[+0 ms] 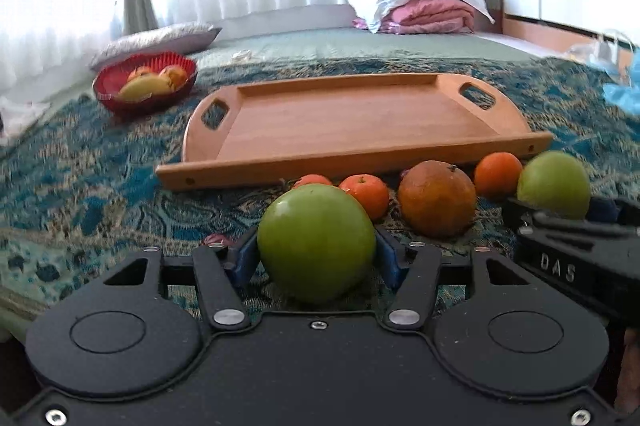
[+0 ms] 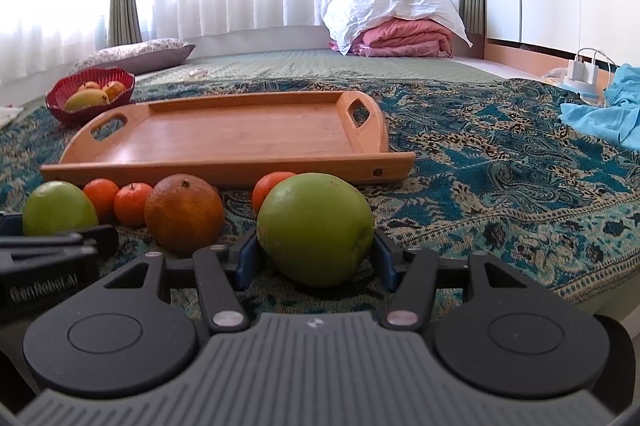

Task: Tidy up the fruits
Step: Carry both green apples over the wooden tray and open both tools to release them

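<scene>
In the left wrist view my left gripper (image 1: 317, 254) is shut on a green apple (image 1: 316, 242), low over the patterned blue cloth. In the right wrist view my right gripper (image 2: 316, 252) is shut on a second green apple (image 2: 316, 228). That apple also shows at the right of the left view (image 1: 554, 184). Between the apples lie a large brownish orange (image 1: 437, 202) and small tangerines (image 1: 366, 194); the orange also shows in the right wrist view (image 2: 184, 212). An empty wooden tray (image 1: 328, 124) lies just behind the fruit; it also shows in the right wrist view (image 2: 224, 130).
A red bowl (image 1: 146, 82) with a mango and other fruit stands behind the tray's left end; it also shows in the right wrist view (image 2: 90, 94). Pillows and a folded pink blanket (image 2: 400, 34) lie at the back. A light blue cloth (image 2: 604, 110) and a charger lie at the right.
</scene>
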